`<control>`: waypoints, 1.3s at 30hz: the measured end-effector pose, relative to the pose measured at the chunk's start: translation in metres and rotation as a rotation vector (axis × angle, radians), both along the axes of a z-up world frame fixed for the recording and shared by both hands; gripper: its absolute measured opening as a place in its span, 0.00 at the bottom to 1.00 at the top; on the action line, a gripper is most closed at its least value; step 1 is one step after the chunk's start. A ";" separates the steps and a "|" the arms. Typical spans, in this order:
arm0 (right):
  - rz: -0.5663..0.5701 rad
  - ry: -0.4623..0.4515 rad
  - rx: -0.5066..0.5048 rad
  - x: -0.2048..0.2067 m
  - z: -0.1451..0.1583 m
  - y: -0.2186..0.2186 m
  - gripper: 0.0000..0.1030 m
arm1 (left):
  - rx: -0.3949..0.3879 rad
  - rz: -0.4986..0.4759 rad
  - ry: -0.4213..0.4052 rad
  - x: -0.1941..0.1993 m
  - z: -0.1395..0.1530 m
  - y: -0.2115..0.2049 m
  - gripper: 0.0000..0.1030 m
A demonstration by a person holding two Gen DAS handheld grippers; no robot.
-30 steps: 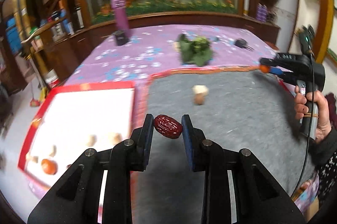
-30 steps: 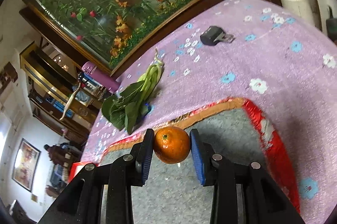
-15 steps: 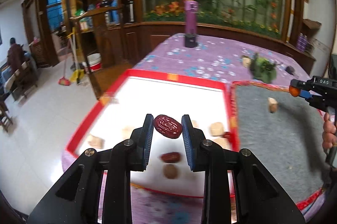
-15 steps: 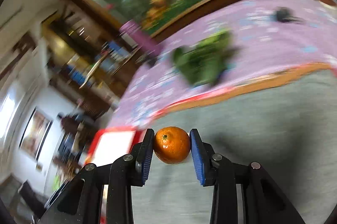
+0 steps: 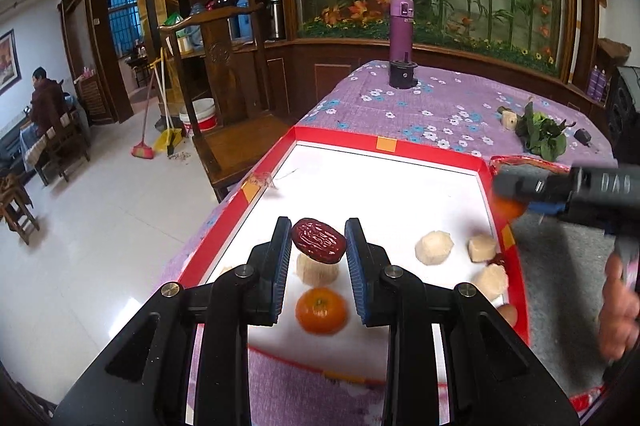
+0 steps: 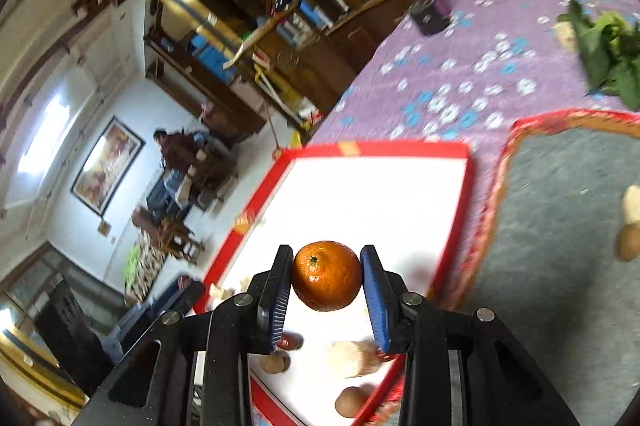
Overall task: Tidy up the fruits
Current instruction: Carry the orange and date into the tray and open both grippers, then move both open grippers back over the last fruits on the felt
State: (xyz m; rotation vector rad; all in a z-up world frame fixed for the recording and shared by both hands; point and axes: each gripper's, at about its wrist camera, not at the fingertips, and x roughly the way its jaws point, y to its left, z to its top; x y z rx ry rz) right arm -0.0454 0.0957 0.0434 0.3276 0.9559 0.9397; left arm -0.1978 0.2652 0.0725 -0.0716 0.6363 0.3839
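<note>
My left gripper (image 5: pixel 318 262) is shut on a wrinkled red date (image 5: pixel 318 240) above the white tray with a red rim (image 5: pixel 340 139). Below it in the tray lie a mandarin (image 5: pixel 321 310) and several pale fruit chunks (image 5: pixel 434 247). My right gripper (image 6: pixel 327 300) is shut on an orange mandarin (image 6: pixel 326 275) over the same tray (image 6: pixel 376 148), near its right side. In the left wrist view the right gripper's black body (image 5: pixel 568 185) reaches in from the right, with a hand (image 5: pixel 618 302) on its handle.
A grey mat (image 6: pixel 560 226) with a pale chunk and a brown fruit (image 6: pixel 628 244) lies right of the tray. On the purple flowered cloth (image 5: pixel 440 101) stand a purple bottle (image 5: pixel 401 21) and leafy greens (image 5: pixel 542 135). A wooden chair (image 5: pixel 228 85) stands left of the table.
Both grippers swung left from the grey mat to over the white tray, each still holding its fruit. The right gripper has come close beside the left one.
</note>
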 end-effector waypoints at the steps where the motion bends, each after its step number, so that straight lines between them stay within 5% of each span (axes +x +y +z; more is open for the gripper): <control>1: 0.009 -0.002 -0.021 -0.002 -0.005 0.006 0.32 | -0.004 -0.002 0.002 0.003 -0.001 0.000 0.26; 20: 0.021 0.026 -0.092 -0.011 -0.027 0.041 0.38 | -0.011 0.058 0.064 0.027 -0.016 0.015 0.26; 23: 0.029 0.050 -0.075 -0.011 -0.025 0.041 0.40 | -0.005 0.083 0.077 0.026 -0.019 0.019 0.30; 28: 0.002 -0.008 -0.028 -0.009 -0.009 0.032 0.40 | 0.014 0.118 0.029 0.016 -0.010 0.020 0.54; 39: -0.058 -0.040 0.010 -0.007 0.010 -0.007 0.41 | 0.066 0.083 -0.010 0.001 0.015 -0.011 0.56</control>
